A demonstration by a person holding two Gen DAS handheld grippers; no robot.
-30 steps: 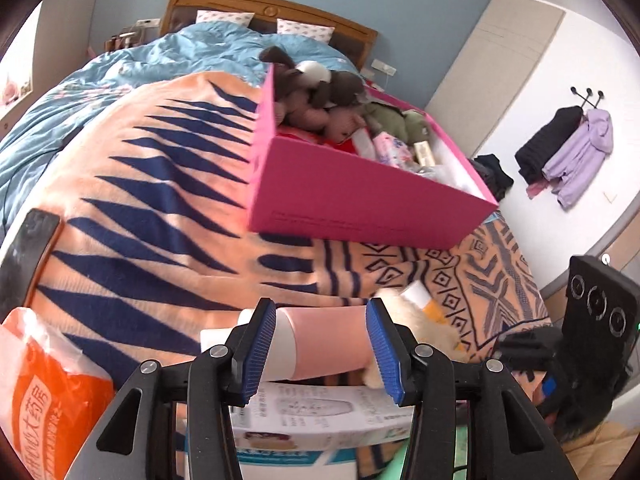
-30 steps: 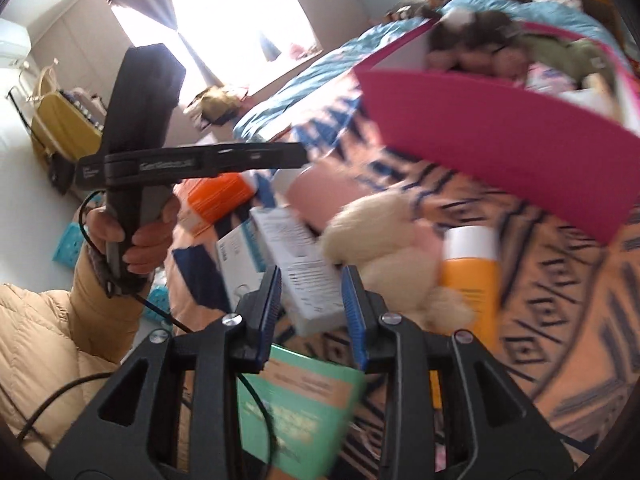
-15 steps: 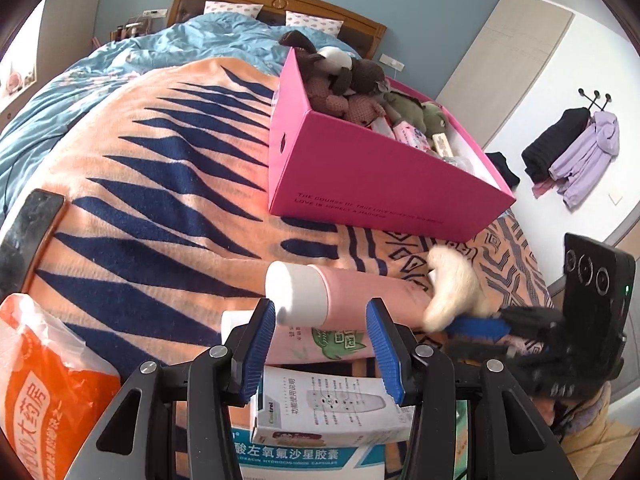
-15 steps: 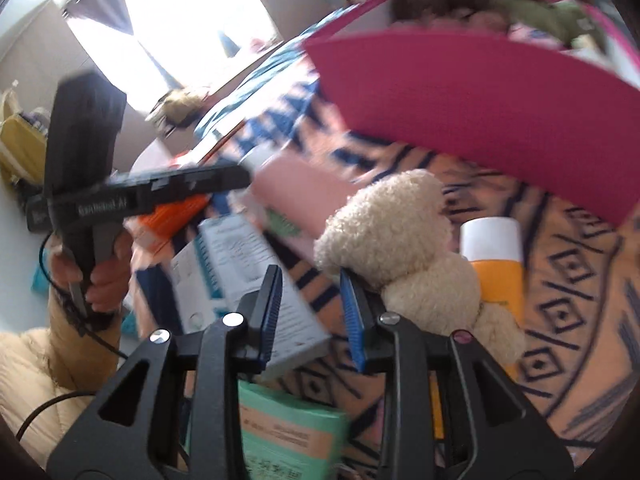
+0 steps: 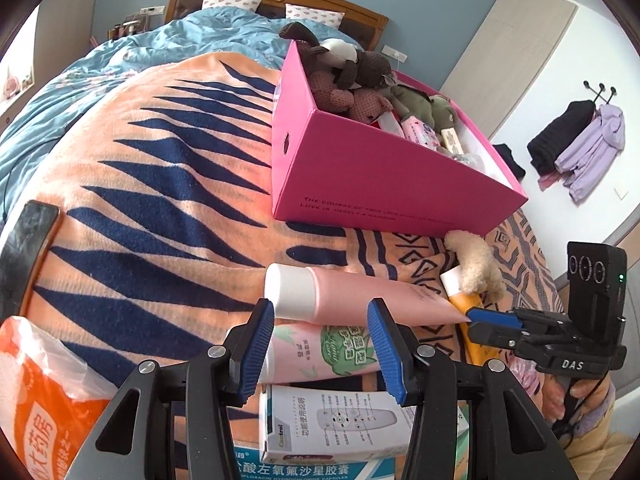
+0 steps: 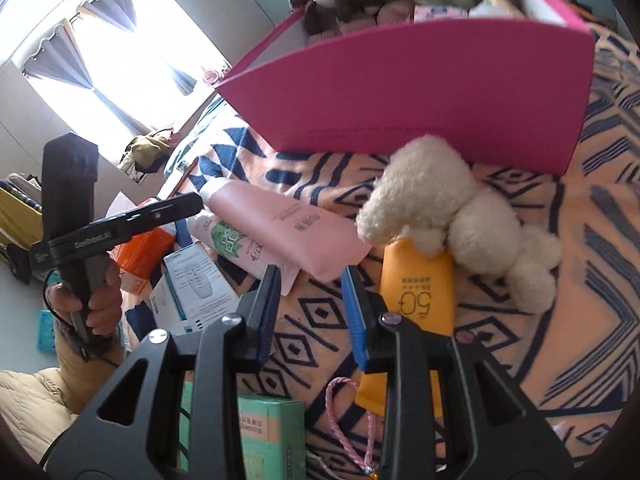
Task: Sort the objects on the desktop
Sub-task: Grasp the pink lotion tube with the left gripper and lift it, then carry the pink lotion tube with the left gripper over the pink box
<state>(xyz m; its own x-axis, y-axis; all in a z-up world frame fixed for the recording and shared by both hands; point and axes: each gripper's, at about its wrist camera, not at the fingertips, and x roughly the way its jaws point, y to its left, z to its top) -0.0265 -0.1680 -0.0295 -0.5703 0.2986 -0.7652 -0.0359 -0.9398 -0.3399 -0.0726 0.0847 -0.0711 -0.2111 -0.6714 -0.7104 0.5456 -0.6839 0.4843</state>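
My left gripper (image 5: 322, 344) hangs open over a pile of toiletries. A pale tube with a green leaf print (image 5: 320, 352) lies under its gap. A pink tube with a white cap (image 5: 360, 292) lies just past its tips. My right gripper (image 6: 312, 304) has a narrow gap with blanket showing through. Its tips are at the pink tube's (image 6: 280, 224) flat end, pressing on nothing. From the left wrist view the right gripper (image 5: 480, 316) meets that same end. A cream plush toy (image 6: 432, 200) rests on an orange sunscreen tube (image 6: 416, 288) before the pink box (image 6: 420, 92).
The pink box (image 5: 380, 184) holds several plush toys and packets. A white carton (image 5: 332, 428) lies on a blue-lettered medicine box below the tubes. An orange pharmacy bag (image 5: 36, 408) sits left, a dark phone (image 5: 24, 248) beyond it. A green box (image 6: 264, 432) and pink cord (image 6: 340, 412) lie near me.
The pink tube was between my left pads and now lies beyond them on the pile. My right gripper rolled and shifted from the cartons to the tube's flat end.
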